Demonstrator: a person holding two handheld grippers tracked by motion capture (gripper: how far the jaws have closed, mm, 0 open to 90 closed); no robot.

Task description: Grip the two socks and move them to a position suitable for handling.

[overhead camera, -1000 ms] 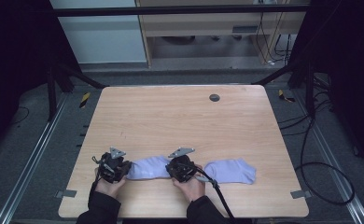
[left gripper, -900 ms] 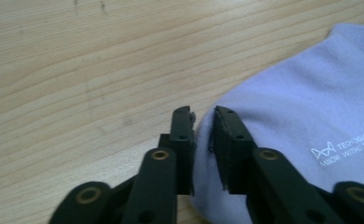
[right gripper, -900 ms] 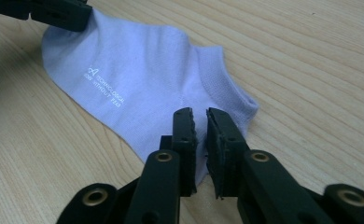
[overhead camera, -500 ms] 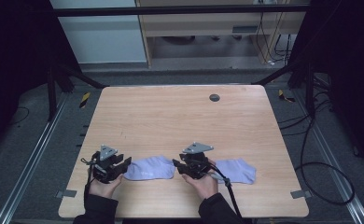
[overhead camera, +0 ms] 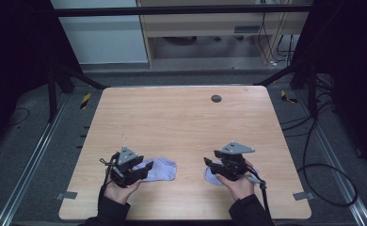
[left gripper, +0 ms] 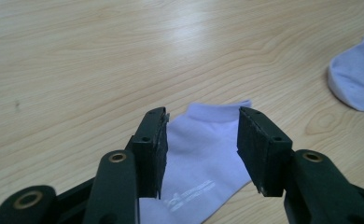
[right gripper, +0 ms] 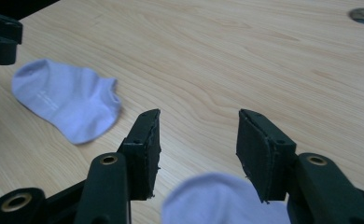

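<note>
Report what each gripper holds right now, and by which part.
Nothing is held. The left gripper has just opened above the left sock; the right gripper has just opened above the right sock. Both socks lie flat on the table.

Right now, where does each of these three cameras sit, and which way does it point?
High view: fixed above the person's side, facing forward and down on the wooden table; forearms, hands, left gripper and right gripper show.
Left gripper view: rides the left gripper, looking along its open jaws, which have just been opening, at the near sock below.
Right gripper view: rides the right gripper, jaws open after just opening, above the other sock.
Shared: both gripper views show both lilac socks.
</note>
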